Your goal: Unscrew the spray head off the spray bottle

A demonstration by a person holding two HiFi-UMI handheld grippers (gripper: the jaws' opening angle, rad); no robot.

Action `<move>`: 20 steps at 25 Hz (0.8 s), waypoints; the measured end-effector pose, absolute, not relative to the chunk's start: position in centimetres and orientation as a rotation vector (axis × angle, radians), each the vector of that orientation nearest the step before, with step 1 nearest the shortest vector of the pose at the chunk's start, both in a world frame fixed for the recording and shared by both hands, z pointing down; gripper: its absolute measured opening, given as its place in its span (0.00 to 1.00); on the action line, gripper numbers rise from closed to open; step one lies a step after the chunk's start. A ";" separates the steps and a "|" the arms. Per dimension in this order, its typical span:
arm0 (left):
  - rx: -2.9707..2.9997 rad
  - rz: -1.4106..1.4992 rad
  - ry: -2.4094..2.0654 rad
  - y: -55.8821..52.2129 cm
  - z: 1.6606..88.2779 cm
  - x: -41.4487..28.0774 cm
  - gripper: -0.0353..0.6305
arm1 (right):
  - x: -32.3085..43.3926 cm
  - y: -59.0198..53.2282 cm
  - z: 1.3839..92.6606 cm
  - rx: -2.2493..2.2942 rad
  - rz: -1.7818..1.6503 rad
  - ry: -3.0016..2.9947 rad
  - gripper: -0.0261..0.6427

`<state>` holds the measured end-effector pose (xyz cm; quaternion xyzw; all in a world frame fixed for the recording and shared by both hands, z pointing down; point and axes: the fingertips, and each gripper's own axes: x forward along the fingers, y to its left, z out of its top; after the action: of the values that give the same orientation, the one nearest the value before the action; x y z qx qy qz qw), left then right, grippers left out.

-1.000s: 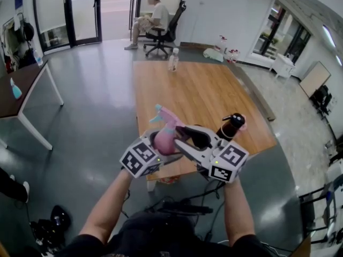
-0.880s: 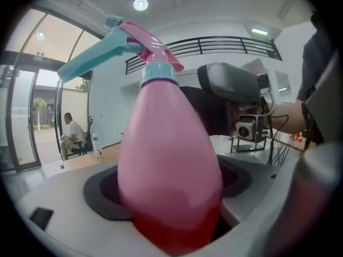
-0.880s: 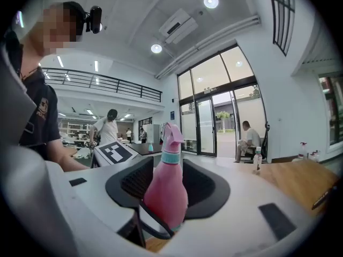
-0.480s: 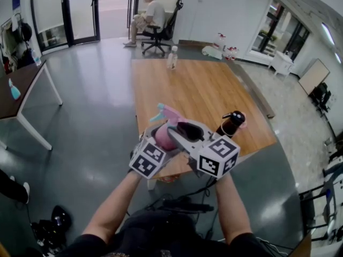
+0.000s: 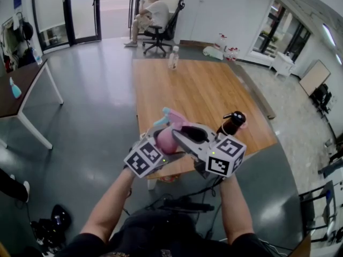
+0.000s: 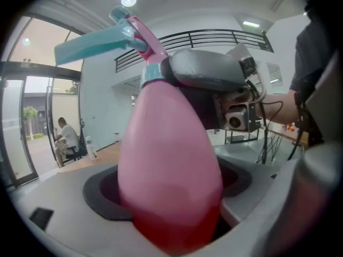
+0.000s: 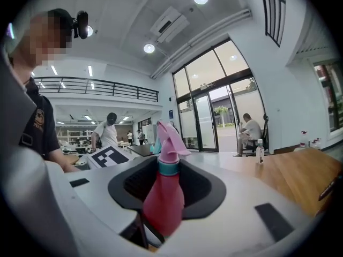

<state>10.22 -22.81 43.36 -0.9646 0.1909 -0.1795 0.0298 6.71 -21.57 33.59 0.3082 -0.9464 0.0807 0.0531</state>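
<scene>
A pink spray bottle (image 5: 169, 139) with a teal-and-pink spray head (image 5: 171, 116) is held in front of me over the table's near edge. My left gripper (image 5: 162, 145) is shut on the bottle's body (image 6: 169, 165), which fills the left gripper view. My right gripper (image 5: 188, 134) comes in from the right at neck height. Its jaws have just been closing, and the teal collar (image 7: 168, 166) stands between its dark pads (image 7: 140, 182), which do not clearly press on it. The trigger (image 6: 102, 42) points up and to the left.
Behind my hands lies the wooden table (image 5: 198, 95) with a black bottle with a pink cap (image 5: 231, 123) at its right and a clear bottle (image 5: 173, 58) at its far end. A person sits on an office chair (image 5: 153, 12) beyond. A dark side table (image 5: 21, 84) stands at the left.
Both grippers and the bottle have shifted a little to the right and rolled slightly. The right gripper's jaws have drawn in round the bottle's neck.
</scene>
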 end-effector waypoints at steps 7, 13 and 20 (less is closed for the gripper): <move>-3.038 -0.500 0.180 -18.8 42.9 10.6 0.71 | 6.7 -18.9 33.5 0.665 0.228 -2.954 0.25; -3.032 -0.499 0.000 -16.6 42.4 10.9 0.71 | 7.3 -17.4 33.2 0.504 0.212 -3.011 0.25; -3.066 -0.434 -0.209 -14.3 41.8 10.9 0.71 | 8.0 -16.0 33.0 0.344 0.228 -3.067 0.24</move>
<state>10.86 -14.26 41.81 -0.9877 -0.0672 -0.1397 0.0189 8.03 -16.01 33.03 0.1112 -0.9908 0.0738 0.0234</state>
